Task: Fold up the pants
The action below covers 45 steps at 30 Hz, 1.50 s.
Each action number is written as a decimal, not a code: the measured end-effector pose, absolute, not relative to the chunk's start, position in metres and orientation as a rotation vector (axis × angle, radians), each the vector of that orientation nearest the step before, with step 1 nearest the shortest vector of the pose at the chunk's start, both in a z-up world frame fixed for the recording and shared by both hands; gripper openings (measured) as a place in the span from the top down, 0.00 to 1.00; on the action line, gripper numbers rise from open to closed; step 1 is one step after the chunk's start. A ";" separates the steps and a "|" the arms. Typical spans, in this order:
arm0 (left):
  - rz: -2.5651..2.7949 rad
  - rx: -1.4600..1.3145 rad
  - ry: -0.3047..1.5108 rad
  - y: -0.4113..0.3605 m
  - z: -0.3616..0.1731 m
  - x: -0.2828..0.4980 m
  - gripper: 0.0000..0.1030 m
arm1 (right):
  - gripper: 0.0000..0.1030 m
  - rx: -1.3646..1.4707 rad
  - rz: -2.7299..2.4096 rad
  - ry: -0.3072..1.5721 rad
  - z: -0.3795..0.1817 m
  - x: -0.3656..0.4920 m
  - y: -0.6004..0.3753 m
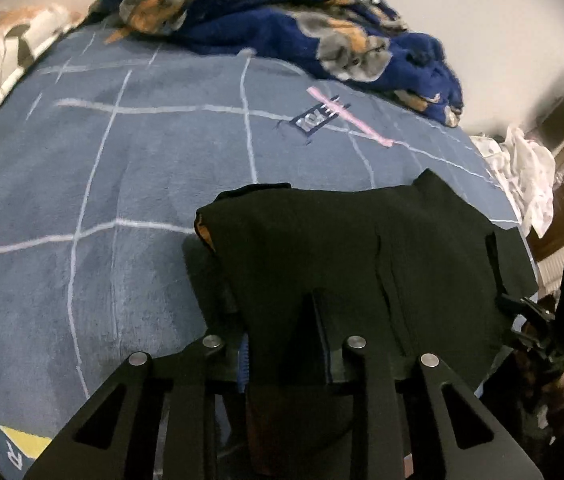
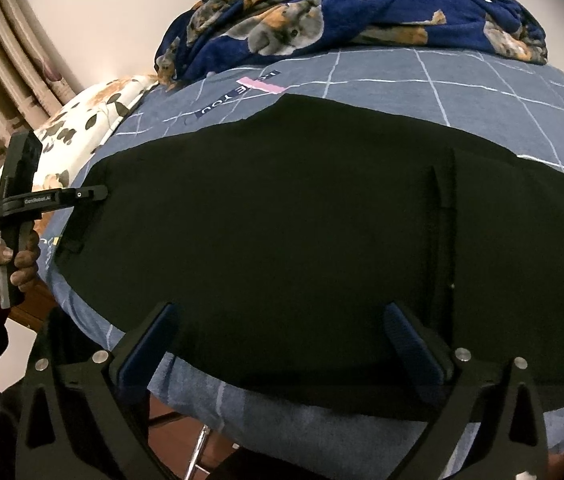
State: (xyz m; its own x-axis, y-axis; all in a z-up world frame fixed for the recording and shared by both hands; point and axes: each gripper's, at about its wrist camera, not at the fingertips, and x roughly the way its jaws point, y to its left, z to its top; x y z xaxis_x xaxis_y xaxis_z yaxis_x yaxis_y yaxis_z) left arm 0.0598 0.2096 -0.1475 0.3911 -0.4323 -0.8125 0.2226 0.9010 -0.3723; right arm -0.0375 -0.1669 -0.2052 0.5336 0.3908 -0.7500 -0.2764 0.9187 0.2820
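Note:
Black pants (image 2: 282,216) lie spread across the near part of a blue checked bed cover (image 2: 481,92). My left gripper (image 1: 282,320) is shut on the pants' end (image 1: 341,248) and lifts the cloth, which drapes over its fingers. In the right wrist view the left gripper (image 2: 94,194) pinches the pants' left edge. My right gripper (image 2: 282,340) is open, its blue-padded fingers (image 2: 413,340) wide apart at the pants' near edge. The right gripper body (image 1: 561,320) shows at the right of the left wrist view, its fingers hidden by cloth.
A crumpled dark blue dog-print blanket (image 1: 321,20) lies at the far side of the bed. A floral pillow (image 2: 94,120) sits at the bed's left. White cloth (image 1: 529,172) hangs past the bed's right edge. A curtain (image 2: 6,80) stands behind.

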 end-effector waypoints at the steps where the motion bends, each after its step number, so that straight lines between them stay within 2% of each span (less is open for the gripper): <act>1: -0.422 -0.208 1.092 0.209 -0.147 0.060 0.74 | 0.00 0.135 0.400 0.925 -0.205 -0.037 -0.167; 2: -0.423 -0.189 1.088 0.207 -0.146 0.059 0.71 | 0.00 0.138 0.402 0.923 -0.205 -0.038 -0.168; 4: -0.412 -0.149 1.104 0.204 -0.147 0.060 0.61 | 0.00 0.145 0.407 0.923 -0.205 -0.037 -0.169; 5: -0.408 -0.129 1.118 0.204 -0.148 0.061 0.52 | 0.00 0.150 0.410 0.921 -0.205 -0.037 -0.169; 11: -0.491 -0.202 1.152 0.219 -0.154 0.062 0.49 | 0.00 0.140 0.409 0.916 -0.205 -0.038 -0.169; 13: -0.486 -0.203 1.152 0.216 -0.153 0.065 0.50 | 0.00 0.140 0.407 0.915 -0.206 -0.037 -0.169; 14: -0.479 -0.195 1.145 0.213 -0.152 0.066 0.64 | 0.00 0.140 0.408 0.916 -0.206 -0.038 -0.169; 15: -0.483 -0.201 1.140 0.210 -0.152 0.068 0.69 | 0.00 0.139 0.409 0.916 -0.205 -0.038 -0.170; 19: -0.425 -0.198 1.093 0.202 -0.143 0.063 0.76 | 0.00 0.136 0.406 0.916 -0.205 -0.037 -0.169; 24: -0.438 -0.270 1.025 0.201 -0.107 0.048 0.83 | 0.00 0.160 0.418 0.917 -0.203 -0.036 -0.171; 27: -0.484 -0.258 0.996 0.186 -0.080 0.040 0.84 | 0.00 0.197 0.428 0.927 -0.199 -0.032 -0.175; 34: -0.637 -0.215 0.969 0.108 -0.031 0.026 0.84 | 0.00 0.503 0.600 0.887 -0.177 -0.026 -0.192; 40: -0.784 -0.271 1.007 0.043 -0.042 0.031 0.84 | 0.00 0.821 0.771 0.917 -0.187 -0.012 -0.192; 45: -0.820 -0.223 1.042 0.007 -0.060 0.029 0.83 | 0.00 0.955 0.805 0.945 -0.204 -0.005 -0.191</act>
State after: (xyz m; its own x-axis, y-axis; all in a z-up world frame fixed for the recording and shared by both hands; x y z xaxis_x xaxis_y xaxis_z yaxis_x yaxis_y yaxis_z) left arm 0.0288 0.0069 -0.0597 0.2460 -0.6940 -0.6767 0.4944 0.6903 -0.5282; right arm -0.0054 -0.1911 -0.2037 0.3747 0.8803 -0.2911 -0.1478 0.3666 0.9185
